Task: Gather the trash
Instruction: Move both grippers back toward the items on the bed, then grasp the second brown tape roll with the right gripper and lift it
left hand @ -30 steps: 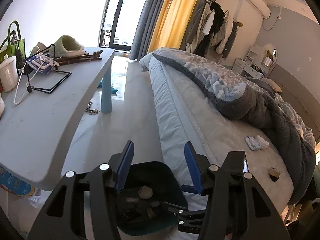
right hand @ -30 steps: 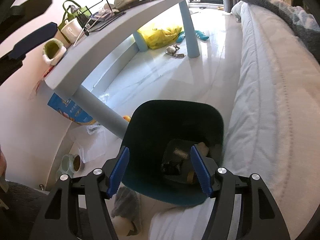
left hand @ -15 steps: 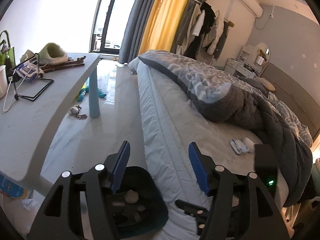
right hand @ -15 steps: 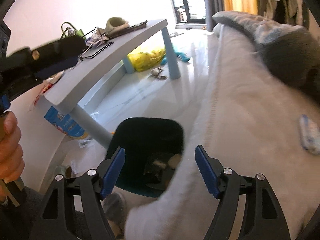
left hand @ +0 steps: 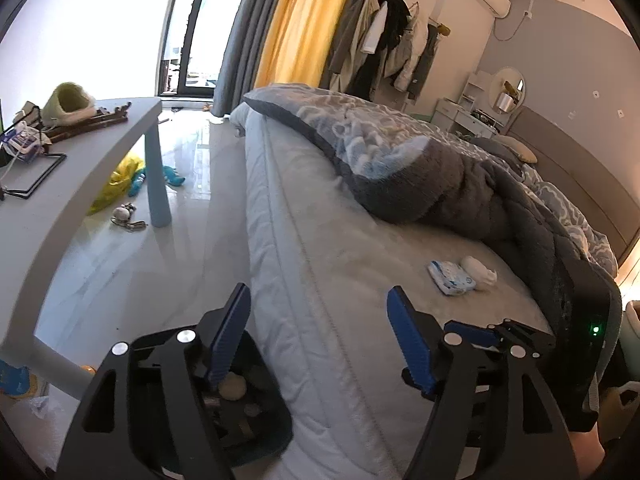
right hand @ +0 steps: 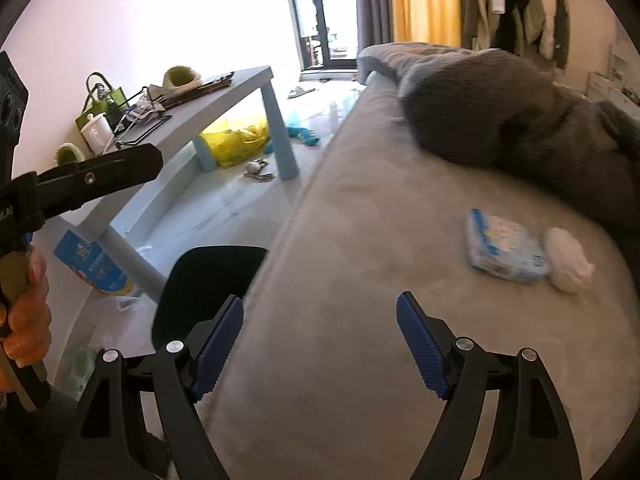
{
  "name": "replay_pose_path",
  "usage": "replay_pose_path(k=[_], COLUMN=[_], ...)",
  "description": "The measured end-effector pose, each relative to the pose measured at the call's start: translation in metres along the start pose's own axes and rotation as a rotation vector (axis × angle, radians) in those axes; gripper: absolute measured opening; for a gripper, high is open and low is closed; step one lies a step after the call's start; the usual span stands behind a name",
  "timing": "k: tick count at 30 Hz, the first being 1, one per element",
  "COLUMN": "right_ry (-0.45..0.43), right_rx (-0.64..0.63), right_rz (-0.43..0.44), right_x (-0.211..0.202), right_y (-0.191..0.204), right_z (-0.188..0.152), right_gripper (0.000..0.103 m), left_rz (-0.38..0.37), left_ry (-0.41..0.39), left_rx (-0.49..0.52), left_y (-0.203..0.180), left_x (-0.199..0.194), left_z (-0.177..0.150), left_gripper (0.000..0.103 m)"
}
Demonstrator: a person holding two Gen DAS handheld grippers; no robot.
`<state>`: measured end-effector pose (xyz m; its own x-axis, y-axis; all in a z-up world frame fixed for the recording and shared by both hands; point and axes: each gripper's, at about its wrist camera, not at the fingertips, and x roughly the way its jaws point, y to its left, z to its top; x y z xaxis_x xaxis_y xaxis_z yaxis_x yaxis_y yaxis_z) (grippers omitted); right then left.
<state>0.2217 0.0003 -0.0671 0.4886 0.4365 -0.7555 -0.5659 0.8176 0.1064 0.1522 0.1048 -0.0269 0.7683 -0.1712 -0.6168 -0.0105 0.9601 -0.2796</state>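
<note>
A dark teal bin [left hand: 276, 420] with several scraps inside stands on the floor against the bed's side; it is also in the right wrist view [right hand: 208, 280]. On the grey mattress lie a blue-white tissue packet [left hand: 452, 278] [right hand: 506, 252] and a white crumpled tissue [left hand: 480, 270] [right hand: 568, 264] just right of it. My left gripper [left hand: 318, 300] hangs over the mattress edge, jaws opening, nothing between them. My right gripper [right hand: 320, 308] is over the mattress short of the packet, jaws opening and empty.
A rumpled grey blanket [left hand: 440, 184] covers the bed behind the packet. A pale blue table [left hand: 48, 208] with a slipper, a bag and a wire rack stands left. A yellow bag [left hand: 120, 180] and keys [left hand: 124, 216] lie on the floor. A hand [right hand: 24, 312] holds the left gripper.
Both grippers have swung away from above the bin toward the bed. Their jaws have spread wider. The packet and tissue now sit closer in both views.
</note>
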Motion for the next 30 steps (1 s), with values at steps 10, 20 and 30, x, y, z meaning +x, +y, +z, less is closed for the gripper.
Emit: replay_pose_path(k=[10,20,30], right_ry=[-0.050,-0.021,0.010], right_rx=[0.072,0.148,0.251], right_rz=[-0.120,-0.156,-0.105], right_x=[-0.030,-0.040,-0.042], right_y=[-0.054,-0.093,-0.120], right_z=[-0.018,-0.041,-0.057], right_gripper=[0.080,0.080,0.059], left_rz=[-0.036,-0.058,-0.080], left_ry=[0.028,0.054,0.079], left_rx=[0.036,0.063,0.094], left_y=[-0.037,-0.064,-0.085], left_x=[0.019,0.031,0.040], left_z=[-0.007,-0.013,-0.019], left_gripper=[0.076,0.077,0.078])
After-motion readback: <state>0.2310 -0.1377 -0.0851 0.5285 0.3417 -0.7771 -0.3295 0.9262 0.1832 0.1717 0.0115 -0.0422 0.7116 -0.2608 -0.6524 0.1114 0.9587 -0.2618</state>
